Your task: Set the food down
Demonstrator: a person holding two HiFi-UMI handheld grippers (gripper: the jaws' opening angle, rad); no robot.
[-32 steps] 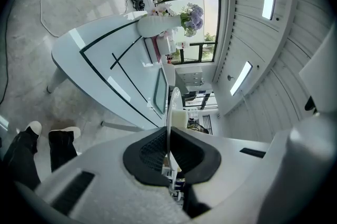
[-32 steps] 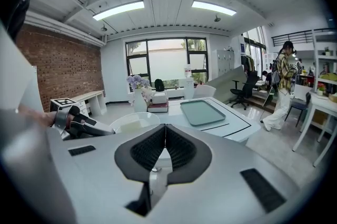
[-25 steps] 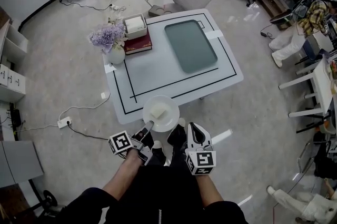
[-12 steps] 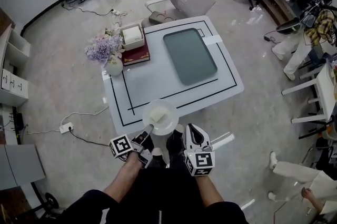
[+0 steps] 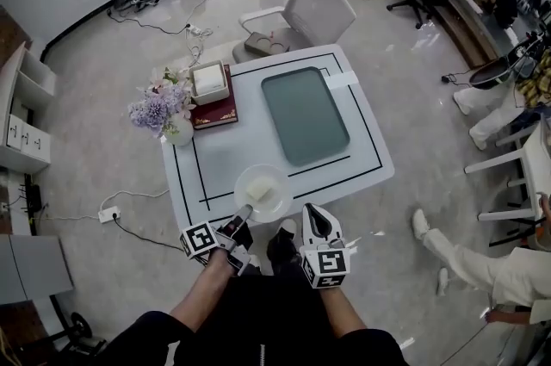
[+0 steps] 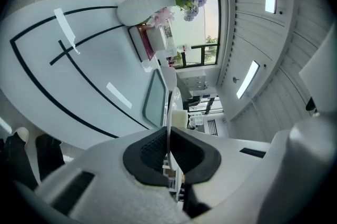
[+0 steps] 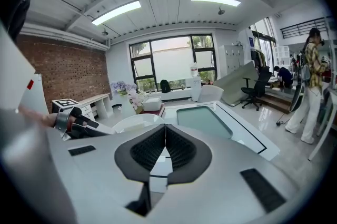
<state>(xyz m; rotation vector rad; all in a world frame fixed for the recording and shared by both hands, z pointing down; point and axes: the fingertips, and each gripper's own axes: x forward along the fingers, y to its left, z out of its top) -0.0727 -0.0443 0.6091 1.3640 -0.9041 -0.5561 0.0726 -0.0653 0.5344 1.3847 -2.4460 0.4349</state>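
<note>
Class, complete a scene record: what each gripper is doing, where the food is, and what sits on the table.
Left gripper: shut on the near rim of the white plate
Right gripper: shut, empty, beside the plate
Food: pale block on the plate
Plate position: over the near edge of the table
On table: green tray, red book under white box, flower vase

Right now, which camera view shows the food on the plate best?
The head view: it looks down on the whole food block on the plate. The left gripper view shows it side-on; the right gripper view shows only plate.
</note>
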